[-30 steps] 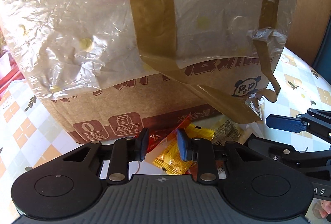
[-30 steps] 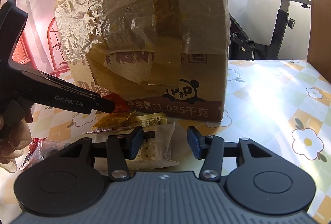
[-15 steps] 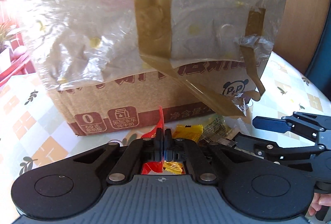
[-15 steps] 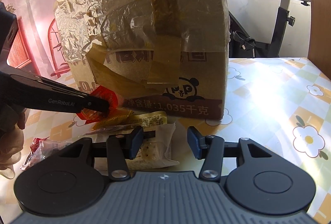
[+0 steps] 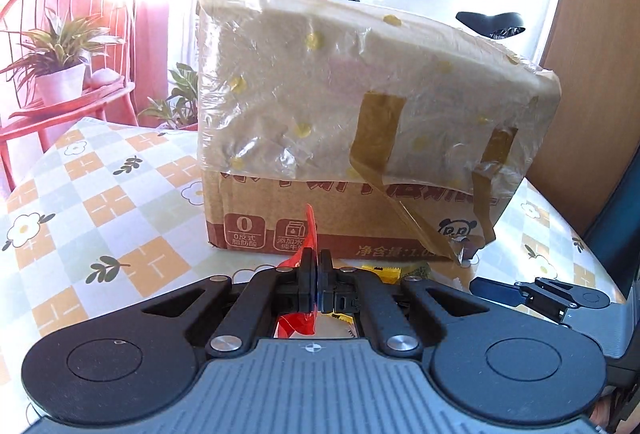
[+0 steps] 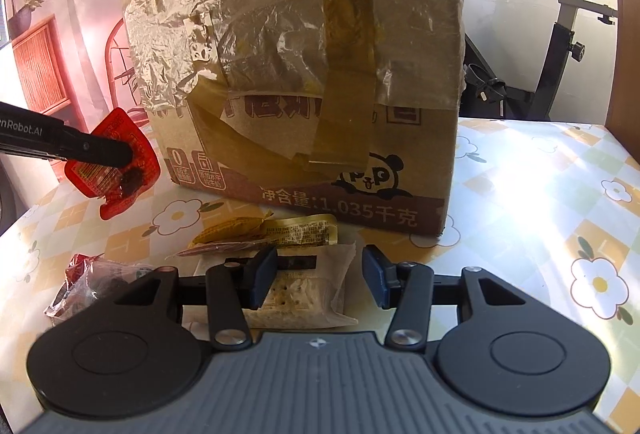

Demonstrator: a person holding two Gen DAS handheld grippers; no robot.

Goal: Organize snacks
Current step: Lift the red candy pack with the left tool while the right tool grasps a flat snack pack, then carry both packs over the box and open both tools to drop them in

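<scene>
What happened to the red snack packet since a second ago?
The left gripper closed on the red packet and lifted it off the table, up beside the cardboard box. The right gripper stayed open above the cracker packet; the box and the yellow packets haven't moved.

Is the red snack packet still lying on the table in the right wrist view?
No, the left claw is shut on the red snack packet and holds it in the air beside the cardboard box.
</scene>
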